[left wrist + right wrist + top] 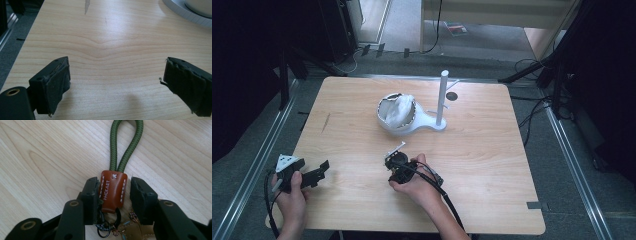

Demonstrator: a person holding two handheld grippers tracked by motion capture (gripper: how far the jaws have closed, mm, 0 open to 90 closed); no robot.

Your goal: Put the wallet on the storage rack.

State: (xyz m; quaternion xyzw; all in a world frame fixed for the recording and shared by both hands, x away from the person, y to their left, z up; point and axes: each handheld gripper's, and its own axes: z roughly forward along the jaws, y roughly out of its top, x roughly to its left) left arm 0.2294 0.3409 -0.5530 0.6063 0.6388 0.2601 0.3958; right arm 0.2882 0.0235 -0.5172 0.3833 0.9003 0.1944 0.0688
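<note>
The right tool (113,195) has its jaws set either side of the brown leather tab (112,191) of a keyring, touching or nearly so, near the front middle of the surface (492,150). The keyring's green cord loop (126,142) runs straight ahead along the tool's own axis, toward the white stand (443,97) and bowl (398,117) farther back. The left tool (116,85) hangs wide apart and empty over bare wood at the front left, farther from the stand than the right
</note>
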